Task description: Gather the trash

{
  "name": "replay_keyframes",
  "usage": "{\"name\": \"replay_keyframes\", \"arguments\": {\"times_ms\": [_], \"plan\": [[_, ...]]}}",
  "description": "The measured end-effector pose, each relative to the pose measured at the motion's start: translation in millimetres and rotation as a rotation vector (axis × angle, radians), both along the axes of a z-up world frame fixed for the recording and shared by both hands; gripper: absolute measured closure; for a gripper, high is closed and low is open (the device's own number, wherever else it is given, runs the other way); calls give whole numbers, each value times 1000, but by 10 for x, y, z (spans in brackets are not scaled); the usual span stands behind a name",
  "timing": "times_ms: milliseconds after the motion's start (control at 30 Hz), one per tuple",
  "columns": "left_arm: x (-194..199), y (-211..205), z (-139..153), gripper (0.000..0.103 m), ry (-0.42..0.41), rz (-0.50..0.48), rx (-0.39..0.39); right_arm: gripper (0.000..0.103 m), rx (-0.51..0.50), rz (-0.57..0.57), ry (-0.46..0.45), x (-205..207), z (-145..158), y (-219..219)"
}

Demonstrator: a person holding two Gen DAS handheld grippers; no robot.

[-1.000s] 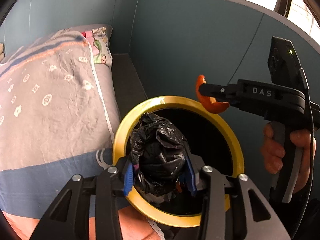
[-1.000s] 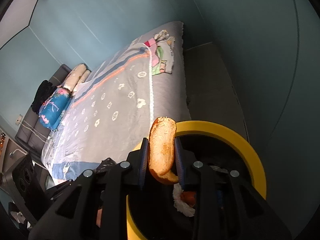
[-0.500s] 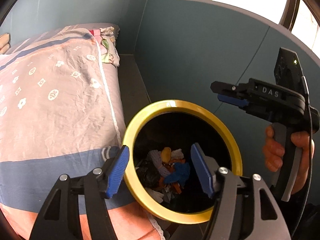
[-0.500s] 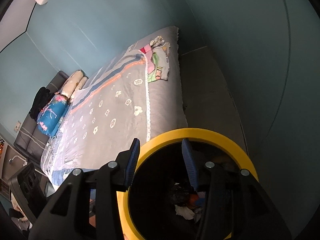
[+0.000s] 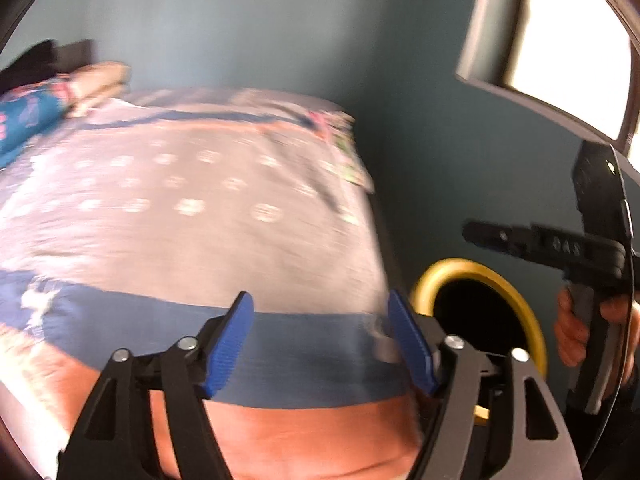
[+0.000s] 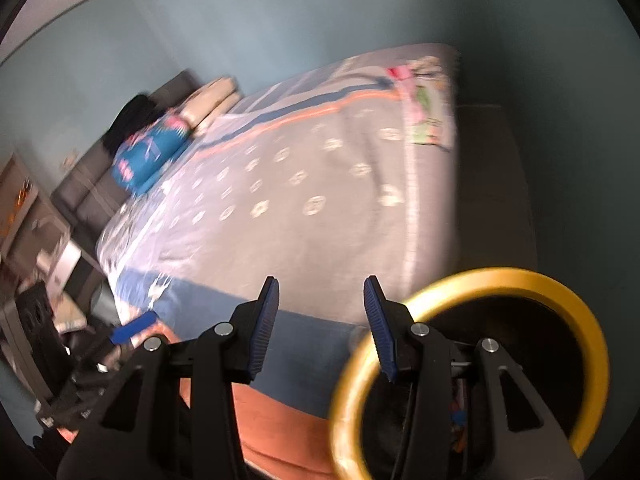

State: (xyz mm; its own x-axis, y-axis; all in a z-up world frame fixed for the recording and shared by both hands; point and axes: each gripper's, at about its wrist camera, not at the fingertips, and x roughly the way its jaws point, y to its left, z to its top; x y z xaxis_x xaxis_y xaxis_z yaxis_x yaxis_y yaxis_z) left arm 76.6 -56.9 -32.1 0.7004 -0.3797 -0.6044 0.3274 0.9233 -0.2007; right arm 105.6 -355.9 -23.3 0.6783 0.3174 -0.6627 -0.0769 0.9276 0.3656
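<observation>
1. While both views are smeared with blur, the left gripper (image 5: 320,340) plainly stands with its blue pads wide apart and still spreading, and nothing sits between them; behind the gap lies only the bed cover.
2. Right gripper (image 6: 322,320): its pads are apart too, at a narrower gap, with nothing between them. In the left view the same tool shows at the right edge as a black body gripped by a hand (image 5: 580,332).
3. Trash bin (image 6: 472,364), black inside with a yellow rim, stands on the floor beside the foot corner of the bed. In the right view it fills the lower right, and the right-hand finger crosses in front of its rim. In the left view it shows as a yellow ring (image 5: 480,280) to the right of the left gripper, below the other tool.
4. Trash: a few small coloured scraps (image 6: 458,420) show low inside the bin, partly hidden by the gripper; what they are I cannot tell.
5. Bed (image 6: 320,184): a grey cover with pale round motifs, a blue band at the near end and an orange sheet below it. A blue patterned cushion (image 6: 148,156) and pale pillows (image 6: 208,100) lie at the far end.
6. Blue-grey walls (image 5: 260,20) surround the bed, and a bright window (image 5: 568,40) shows at the upper right of the left view.
</observation>
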Motion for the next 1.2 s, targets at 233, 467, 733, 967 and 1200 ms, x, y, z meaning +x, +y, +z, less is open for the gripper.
{"name": "replay_keyframes", "arguments": {"times_ms": [233,467,733,967,1200], "plan": [[-201,713,302,8,-156,216,21,25,-81,66,-105,38,193,791],[-459,1064,550,8,-268,341,16,8,-170,28,-313,-353,380,1313],[-818,1076,611,8,-354,401,29,8,-299,-112,-485,-808,530,1582],[-1021,1019,628,8,-384,411,36,8,-308,-181,-472,-913,496,1572],[-1076,1014,615,8,-392,415,21,8,-296,-171,-441,-856,325,1379]]}}
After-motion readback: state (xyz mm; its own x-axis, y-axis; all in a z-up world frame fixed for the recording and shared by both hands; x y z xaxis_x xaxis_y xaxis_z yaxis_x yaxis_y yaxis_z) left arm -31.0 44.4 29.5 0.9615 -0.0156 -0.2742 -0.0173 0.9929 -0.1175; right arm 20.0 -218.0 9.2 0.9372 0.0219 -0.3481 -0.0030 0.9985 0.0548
